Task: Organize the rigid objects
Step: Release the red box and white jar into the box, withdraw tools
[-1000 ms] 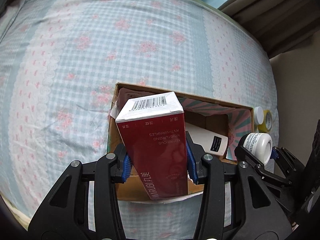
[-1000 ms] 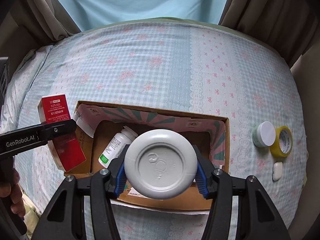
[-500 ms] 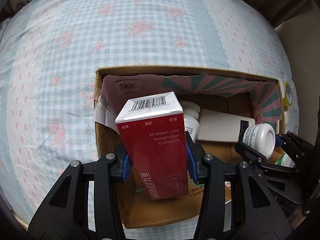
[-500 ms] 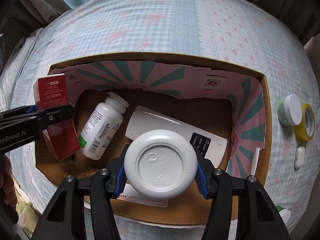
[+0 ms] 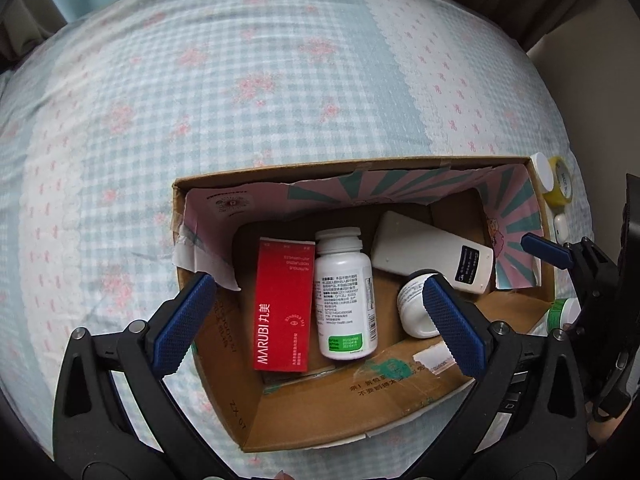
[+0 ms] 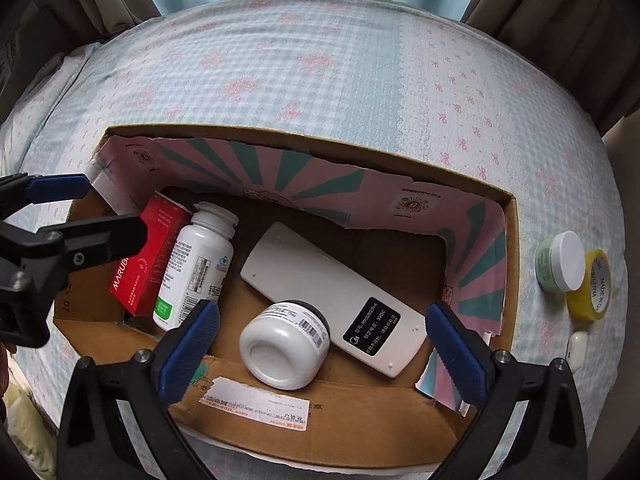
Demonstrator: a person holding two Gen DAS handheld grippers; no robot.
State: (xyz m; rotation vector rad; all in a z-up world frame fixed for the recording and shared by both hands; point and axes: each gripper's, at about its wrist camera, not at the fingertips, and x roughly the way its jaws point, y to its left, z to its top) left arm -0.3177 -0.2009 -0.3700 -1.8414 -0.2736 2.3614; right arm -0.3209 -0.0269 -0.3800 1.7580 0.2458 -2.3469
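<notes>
An open cardboard box (image 5: 328, 416) (image 6: 328, 420) sits on the bed. Inside lie a red MARUBI carton (image 5: 284, 304) (image 6: 150, 264), a white pill bottle (image 5: 344, 300) (image 6: 196, 264), a white remote (image 5: 432, 258) (image 6: 332, 296) and a white jar (image 5: 416, 312) (image 6: 286, 346) on its side. My left gripper (image 5: 316, 320) is open and empty above the carton and bottle. My right gripper (image 6: 320, 344) is open and empty above the jar.
To the right of the box on the checked bedspread (image 6: 320, 80) are a green jar with a white lid (image 6: 560, 266), a yellow tape roll (image 6: 592, 290) and a small white case (image 6: 576, 350). Curtains hang at the far corners.
Both grippers opened. The red carton dropped from the left gripper and the white jar from the right; both now lie in the box.
</notes>
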